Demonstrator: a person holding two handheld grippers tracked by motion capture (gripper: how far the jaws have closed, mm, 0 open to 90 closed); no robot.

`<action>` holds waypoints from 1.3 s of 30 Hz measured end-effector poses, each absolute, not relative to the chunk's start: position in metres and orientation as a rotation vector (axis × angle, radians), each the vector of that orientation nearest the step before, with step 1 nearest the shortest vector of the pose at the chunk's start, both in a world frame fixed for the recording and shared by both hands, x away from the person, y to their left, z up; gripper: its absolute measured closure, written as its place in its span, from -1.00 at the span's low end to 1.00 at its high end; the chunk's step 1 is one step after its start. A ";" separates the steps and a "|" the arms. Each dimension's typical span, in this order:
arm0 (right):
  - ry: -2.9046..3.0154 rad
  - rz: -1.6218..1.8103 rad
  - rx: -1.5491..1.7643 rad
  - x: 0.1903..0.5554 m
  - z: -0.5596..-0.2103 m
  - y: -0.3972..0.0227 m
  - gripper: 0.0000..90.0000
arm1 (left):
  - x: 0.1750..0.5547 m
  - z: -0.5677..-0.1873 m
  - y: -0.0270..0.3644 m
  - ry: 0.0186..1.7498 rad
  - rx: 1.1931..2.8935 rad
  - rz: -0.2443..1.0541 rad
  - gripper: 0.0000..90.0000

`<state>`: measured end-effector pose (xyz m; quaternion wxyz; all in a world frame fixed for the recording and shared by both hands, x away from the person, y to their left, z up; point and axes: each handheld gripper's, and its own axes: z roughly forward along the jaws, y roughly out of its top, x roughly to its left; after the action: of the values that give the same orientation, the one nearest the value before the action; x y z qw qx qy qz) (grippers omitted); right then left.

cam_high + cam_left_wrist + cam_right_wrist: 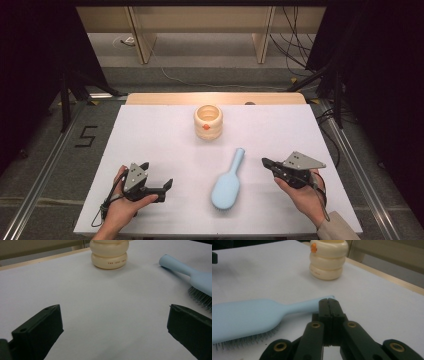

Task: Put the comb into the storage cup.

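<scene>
Hairbrush (227, 186), light blue, lying bristles down on white table (150, 145), slightly right of centre and toward near edge; handle angled away toward far side, head nearest the person. Seen again in left gripper view (190, 275) at upper right, bristles showing under head, and in right gripper view (249, 317) at left, handle tip just beyond closed jaw tips, contact not determinable.

Table: white top, wooden strip along far edge.

Cream ribbed container (208, 122), stacked-ring form, orange mark on side, upright near far centre of table, well apart from hairbrush. Also noted in left gripper view (109, 254) and right gripper view (328, 260).

Left gripper (159, 180) held in left hand (122, 205) at near left of table, pointed toward hairbrush but well apart from it. Jaws spread wide, nothing between them, bare tabletop in the gap.

Right gripper (265, 162) held in right hand (300, 192) at near right, just beside hairbrush handle. Jaws pressed fully together, nothing clamped.

Cable trailing from left gripper over near edge.
</scene>
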<state>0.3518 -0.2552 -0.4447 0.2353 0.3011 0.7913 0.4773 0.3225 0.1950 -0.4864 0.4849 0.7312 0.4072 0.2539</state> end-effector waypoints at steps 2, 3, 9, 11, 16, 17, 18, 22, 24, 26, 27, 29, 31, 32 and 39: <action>2.208 1.277 0.803 0.360 -0.443 -0.246 1.00 | 0.323 -0.487 0.195 0.993 1.780 0.618 -1.00; 2.216 1.272 0.795 0.363 -0.443 -0.243 1.00 | 0.323 -0.487 0.195 0.993 1.780 0.618 -1.00; 2.290 1.238 0.767 0.382 -0.444 -0.224 1.00 | 0.323 -0.487 0.195 0.993 1.781 0.617 -1.00; 2.308 1.217 0.755 0.387 -0.444 -0.217 1.00 | 0.323 -0.487 0.196 0.994 1.782 0.615 -1.00; 2.339 1.189 0.736 0.400 -0.445 -0.201 1.00 | 0.322 -0.487 0.196 0.994 1.781 0.616 -1.00; 2.339 1.189 0.736 0.400 -0.445 -0.201 1.00 | 0.322 -0.487 0.196 0.994 1.781 0.616 -1.00; 2.344 1.182 0.735 0.404 -0.445 -0.197 1.00 | 0.322 -0.487 0.196 0.994 1.780 0.615 -1.00; 2.353 1.177 0.736 0.407 -0.447 -0.194 1.00 | 0.323 -0.487 0.196 0.994 1.780 0.614 -1.00; 2.353 1.174 0.741 0.407 -0.447 -0.194 1.00 | 0.322 -0.487 0.196 0.992 1.783 0.615 -1.00; 2.350 1.173 0.741 0.407 -0.447 -0.195 1.00 | 0.322 -0.487 0.196 0.989 1.785 0.615 -1.00; 2.349 1.175 0.747 0.407 -0.447 -0.196 1.00 | 0.322 -0.487 0.195 0.989 1.786 0.615 -1.00; 2.353 1.172 0.747 0.408 -0.447 -0.197 1.00 | 0.323 -0.488 0.196 0.992 1.785 0.615 -1.00; 2.357 1.168 0.746 0.409 -0.447 -0.197 1.00 | 0.323 -0.488 0.196 0.994 1.785 0.616 -1.00; 2.357 1.168 0.746 0.409 -0.447 -0.197 1.00 | 0.323 -0.488 0.196 0.994 1.785 0.616 -1.00; 2.398 1.131 0.724 0.423 -0.445 -0.185 1.00 | 0.323 -0.488 0.195 0.997 1.784 0.619 -1.00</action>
<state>0.4227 -0.1855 -0.4450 0.1952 0.2584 0.8558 0.4034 0.3229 0.1954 -0.4879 0.4821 0.7320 0.4092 0.2537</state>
